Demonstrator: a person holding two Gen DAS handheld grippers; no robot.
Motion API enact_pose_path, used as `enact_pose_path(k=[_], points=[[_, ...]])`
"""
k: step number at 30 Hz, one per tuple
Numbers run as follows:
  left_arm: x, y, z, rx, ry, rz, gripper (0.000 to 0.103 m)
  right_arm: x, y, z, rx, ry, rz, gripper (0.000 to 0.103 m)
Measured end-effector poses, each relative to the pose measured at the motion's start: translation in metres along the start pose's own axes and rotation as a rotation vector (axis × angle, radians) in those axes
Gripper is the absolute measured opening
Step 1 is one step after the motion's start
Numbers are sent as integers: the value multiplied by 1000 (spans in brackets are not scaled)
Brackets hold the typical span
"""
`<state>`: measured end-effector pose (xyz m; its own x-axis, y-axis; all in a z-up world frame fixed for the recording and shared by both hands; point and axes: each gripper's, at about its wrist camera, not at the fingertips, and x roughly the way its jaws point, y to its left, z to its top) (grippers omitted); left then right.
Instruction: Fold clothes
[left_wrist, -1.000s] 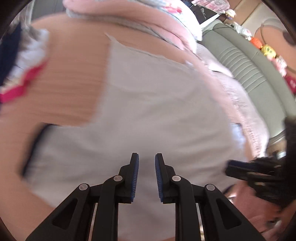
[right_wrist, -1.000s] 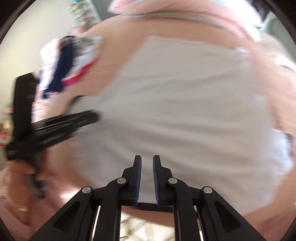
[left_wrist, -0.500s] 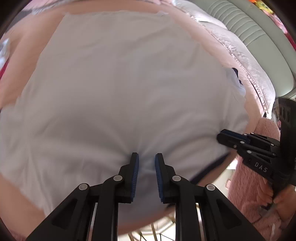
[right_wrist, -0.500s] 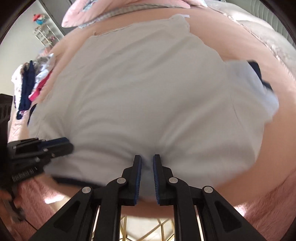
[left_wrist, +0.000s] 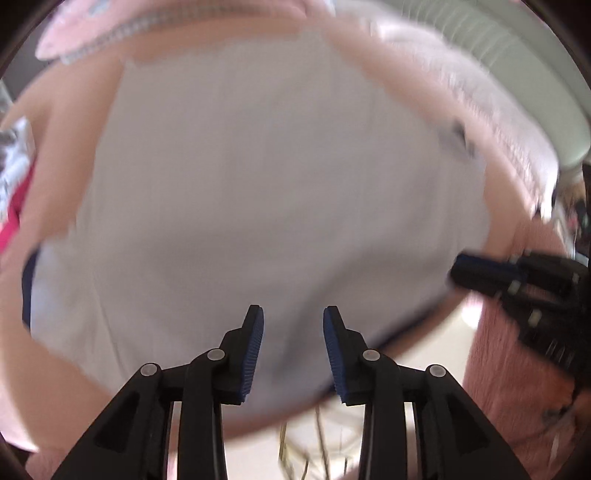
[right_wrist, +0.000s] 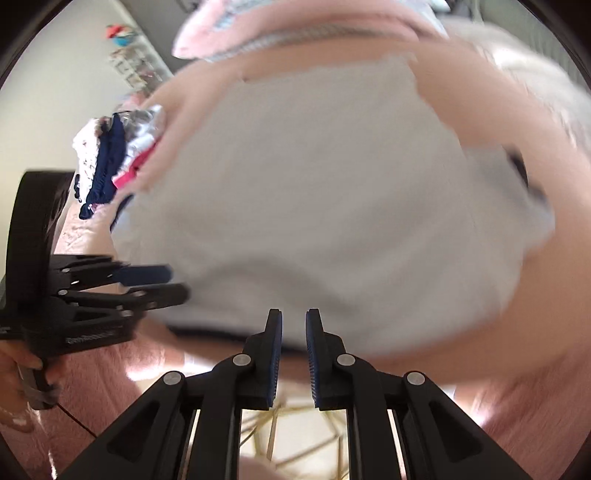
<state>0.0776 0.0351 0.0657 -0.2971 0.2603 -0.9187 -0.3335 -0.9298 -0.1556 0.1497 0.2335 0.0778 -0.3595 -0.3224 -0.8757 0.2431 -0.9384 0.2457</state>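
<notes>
While the white garment (left_wrist: 266, 206) lies spread flat on the pink bedspread (left_wrist: 66, 122), the left gripper (left_wrist: 293, 347) is opening empty over its near hem and the right gripper (right_wrist: 293, 354) hangs narrow and empty beside it, so a fresh hem grip looks next.

the left tongs (left_wrist: 293, 349), pinched on the white garment (left_wrist: 258, 192) half a second ago, are opening; cloth lies unpressed between them.

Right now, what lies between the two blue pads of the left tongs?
In the left wrist view, the left tongs are opening over the pale grey garment; its near hem shows between the pads, with neither pad pressing it.
</notes>
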Motion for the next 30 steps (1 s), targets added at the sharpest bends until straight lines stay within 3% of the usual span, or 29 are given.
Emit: enact_pose_path(k=[1,4,7,13,16,18,21,25,28,30], points=[[5,1,4,-25,-37,17,32,6,3,4,1,-8,-14,13],[33,4,-1,-52,29,108,32,25,13,14,4,-32,-56,13],[32,-2,-16,-40,-7,143,33,58,16,8,-15,27,-115,13],[21,7,-33,-89,18,61,43,44,4,-28,14,77,-62,15],[18,9,-33,-89,5,45,46,14,-25,-35,185,49,52,15],[15,8,-30,-104,15,46,46,-10,-57,-30,303,-47,8,15],[4,6,-21,-154,62,47,47,-15,-92,-15,307,-111,-123,16],[-10,-6,-8,-118,3,-33,47,12,-110,3,237,-21,-138,16],[5,-9,-2,-106,75,26,47,18,-126,0,306,29,-93,16],[5,-10,-3,-109,101,22,47,13,-132,-11,368,64,-69,13]])
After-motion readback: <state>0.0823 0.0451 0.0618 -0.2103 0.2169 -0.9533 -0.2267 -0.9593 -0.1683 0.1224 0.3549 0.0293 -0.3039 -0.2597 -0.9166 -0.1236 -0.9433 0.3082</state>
